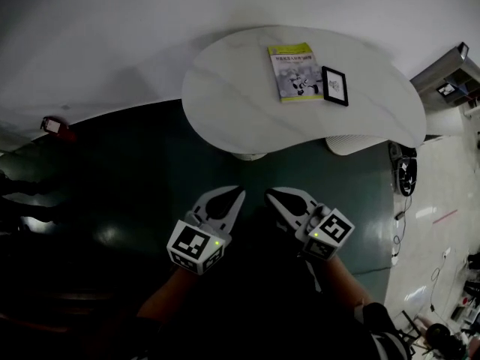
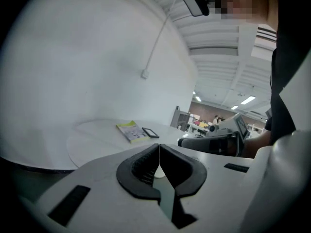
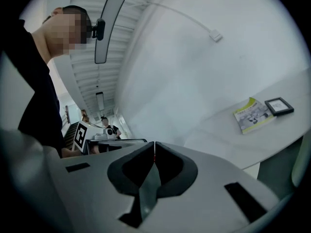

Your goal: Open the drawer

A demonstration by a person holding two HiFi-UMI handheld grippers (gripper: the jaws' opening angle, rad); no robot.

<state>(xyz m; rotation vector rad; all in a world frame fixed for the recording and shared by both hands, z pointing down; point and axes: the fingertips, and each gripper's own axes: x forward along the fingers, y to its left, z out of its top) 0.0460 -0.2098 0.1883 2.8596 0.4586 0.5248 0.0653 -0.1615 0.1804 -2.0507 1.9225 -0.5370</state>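
No drawer shows in any view. In the head view my left gripper [image 1: 239,193] and right gripper [image 1: 271,193] hang side by side over the dark floor, in front of a white curved table [image 1: 225,96]. Both are shut with nothing between the jaws. The left gripper view shows my left gripper [image 2: 159,147] with its pads pressed together, and the right gripper [image 2: 204,142] beside it. In the right gripper view my right gripper [image 3: 154,145] is equally closed and empty. On the table lie a yellow-green booklet [image 1: 294,72] and a black-framed tablet [image 1: 335,85].
A white round base [image 1: 352,142] stands under the table's right side, with a small fan [image 1: 406,175] beyond it. A grey cabinet [image 1: 450,77] stands at the far right. A small red object [image 1: 54,126] lies on the floor at the left, by the white wall.
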